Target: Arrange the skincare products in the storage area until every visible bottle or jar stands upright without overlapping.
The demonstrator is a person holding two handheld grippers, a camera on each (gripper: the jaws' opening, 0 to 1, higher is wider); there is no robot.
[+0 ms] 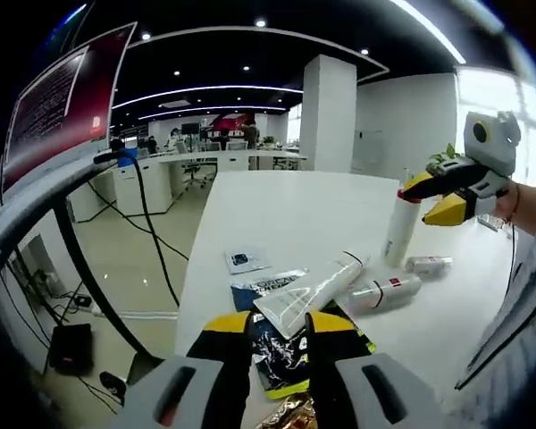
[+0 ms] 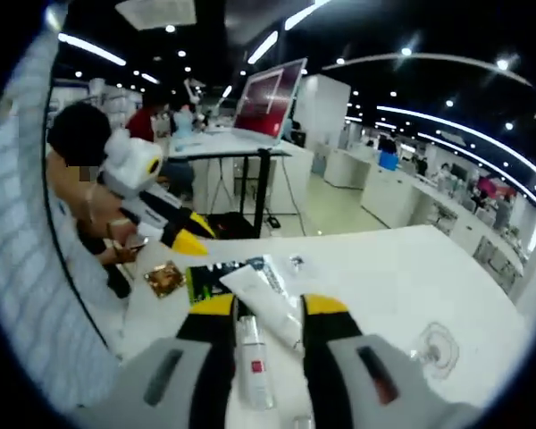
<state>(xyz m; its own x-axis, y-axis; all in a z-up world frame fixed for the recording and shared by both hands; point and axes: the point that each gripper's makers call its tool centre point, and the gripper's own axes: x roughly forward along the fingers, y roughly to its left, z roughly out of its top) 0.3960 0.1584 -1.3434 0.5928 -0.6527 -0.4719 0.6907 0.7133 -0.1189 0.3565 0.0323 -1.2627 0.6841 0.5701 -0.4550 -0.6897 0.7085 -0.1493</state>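
Note:
A tall white bottle (image 1: pixel 398 234) with a red top stands upright on the white table (image 1: pixel 277 206). My right gripper (image 1: pixel 433 198) reaches in at its top. In the right gripper view the same bottle (image 2: pixel 253 362) sits between the parted jaws of my right gripper (image 2: pixel 268 313), with a gap on one side. A white tube (image 1: pixel 308 290) lies flat, its crimped end just ahead of my left gripper (image 1: pixel 277 326), which is open and holds nothing. Two small white bottles lie on their sides, one red-labelled (image 1: pixel 389 291) and one shorter (image 1: pixel 427 264). The left gripper (image 2: pixel 192 237) hovers above the sachets.
Flat sachets lie near the tube: a dark one (image 1: pixel 281 362), a blue-white one (image 1: pixel 272 284), a small card (image 1: pixel 246 259) and a gold foil square (image 2: pixel 165 279). A clear round item (image 2: pixel 433 341) rests on the table. A red screen (image 1: pixel 62 107) stands at the left, and the table edge (image 1: pixel 189 286) drops to the floor.

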